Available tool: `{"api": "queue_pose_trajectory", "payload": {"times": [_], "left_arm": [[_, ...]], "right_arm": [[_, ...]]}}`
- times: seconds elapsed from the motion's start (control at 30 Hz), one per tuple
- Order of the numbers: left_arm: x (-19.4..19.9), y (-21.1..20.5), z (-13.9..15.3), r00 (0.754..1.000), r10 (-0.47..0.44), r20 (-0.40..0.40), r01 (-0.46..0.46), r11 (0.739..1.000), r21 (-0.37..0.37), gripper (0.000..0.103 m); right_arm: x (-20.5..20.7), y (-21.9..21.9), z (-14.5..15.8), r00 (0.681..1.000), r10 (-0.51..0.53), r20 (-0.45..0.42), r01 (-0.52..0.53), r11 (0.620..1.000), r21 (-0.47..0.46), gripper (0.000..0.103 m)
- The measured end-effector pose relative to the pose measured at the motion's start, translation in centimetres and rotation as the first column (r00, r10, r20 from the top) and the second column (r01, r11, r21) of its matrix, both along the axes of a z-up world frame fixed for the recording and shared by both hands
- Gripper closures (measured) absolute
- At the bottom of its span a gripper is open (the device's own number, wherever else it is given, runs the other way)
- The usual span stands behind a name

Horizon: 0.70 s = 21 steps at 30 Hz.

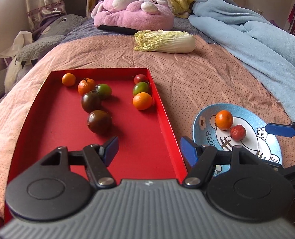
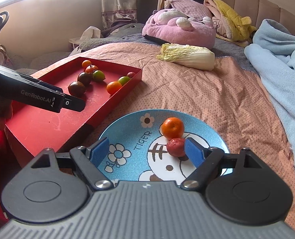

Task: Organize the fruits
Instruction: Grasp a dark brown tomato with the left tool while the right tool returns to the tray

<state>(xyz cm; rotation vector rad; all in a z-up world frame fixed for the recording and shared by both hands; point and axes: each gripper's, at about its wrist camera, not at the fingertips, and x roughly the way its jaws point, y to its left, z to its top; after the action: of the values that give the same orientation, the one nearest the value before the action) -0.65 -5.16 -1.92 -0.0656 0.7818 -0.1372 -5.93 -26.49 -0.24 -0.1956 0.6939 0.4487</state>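
Right wrist view: both hand-held grippers gape empty, right [image 2: 147, 152] over blue plate [image 2: 125, 123], left [image 1: 150, 151] over red tray [image 1: 48, 103].

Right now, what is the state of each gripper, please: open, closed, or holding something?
Left gripper: jaws open, holding nothing, above the red tray.
Right gripper: jaws open, holding nothing, above the blue plate.
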Motion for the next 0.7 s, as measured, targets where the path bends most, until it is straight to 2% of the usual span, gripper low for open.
{"api": "queue_pose_trajectory", "payload": {"times": [0.1, 0.23, 0.43, 0.53, 0.7], "left_arm": [[0.7, 1.7, 0.8, 0.999, 0.027, 0.017, -0.027, 1.000, -0.003, 0.032], [1.6, 4.2, 1.2, 0.998, 0.064, 0.023, -0.064, 0.997, 0.037, 0.032], [2.4, 6.2, -0.2, 0.994, 0.103, -0.029, -0.102, 0.994, 0.031, 0.032], [2.9, 5.8, -0.8, 0.996, 0.082, -0.032, -0.080, 0.995, 0.063, 0.032], [4.4, 6.2, -1.8, 0.993, 0.098, -0.067, -0.094, 0.994, 0.058, 0.033]], "right_arm": [[0.3, 1.0, 0.2, 1.000, 0.017, 0.000, -0.017, 1.000, 0.022, 0.017], [1.0, 3.2, 0.4, 0.998, 0.065, 0.002, -0.065, 0.997, 0.051, 0.017], [2.5, 7.2, -0.1, 0.990, 0.140, -0.006, -0.139, 0.987, 0.074, 0.017], [3.3, 8.9, -0.5, 0.984, 0.176, -0.014, -0.175, 0.982, 0.066, 0.017], [4.9, 11.2, -1.2, 0.977, 0.215, -0.003, -0.215, 0.977, 0.007, 0.017]]}}
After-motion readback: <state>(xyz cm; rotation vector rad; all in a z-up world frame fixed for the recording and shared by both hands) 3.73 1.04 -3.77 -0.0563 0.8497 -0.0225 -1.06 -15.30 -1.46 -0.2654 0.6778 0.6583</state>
